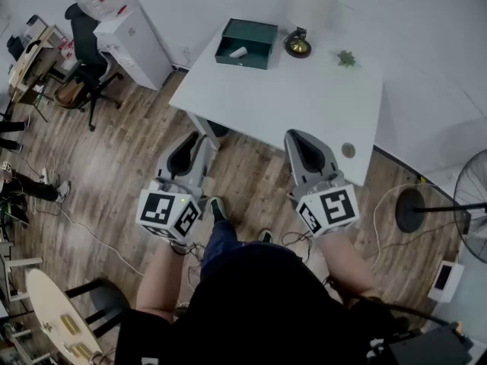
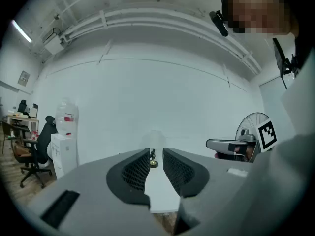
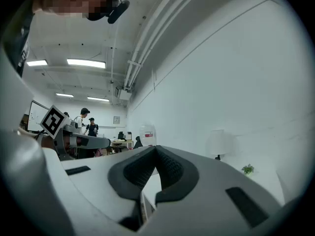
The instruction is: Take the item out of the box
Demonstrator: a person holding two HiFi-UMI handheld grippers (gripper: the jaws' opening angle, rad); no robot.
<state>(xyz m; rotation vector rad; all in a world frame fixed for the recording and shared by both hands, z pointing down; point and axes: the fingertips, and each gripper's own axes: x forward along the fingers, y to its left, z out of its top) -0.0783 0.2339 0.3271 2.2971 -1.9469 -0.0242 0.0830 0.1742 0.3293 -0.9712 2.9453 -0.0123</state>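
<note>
Approach stage. Left claw (image 1: 187, 155) and right claw (image 1: 306, 152) both clenched, empty, short of white surface's (image 1: 304, 97) near edge. White item (image 1: 239, 52) lies in green box (image 1: 259, 27), far left. Next, probably: reach to box, open a claw over item.

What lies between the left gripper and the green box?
In the head view, only a little wooden floor and bare white tabletop lie between the left gripper and the green box.

The box (image 1: 245, 42) is dark green, its item (image 1: 238, 52) white, the table (image 1: 304, 105) white, the floor (image 1: 114, 173) brown wood-grain.
</note>
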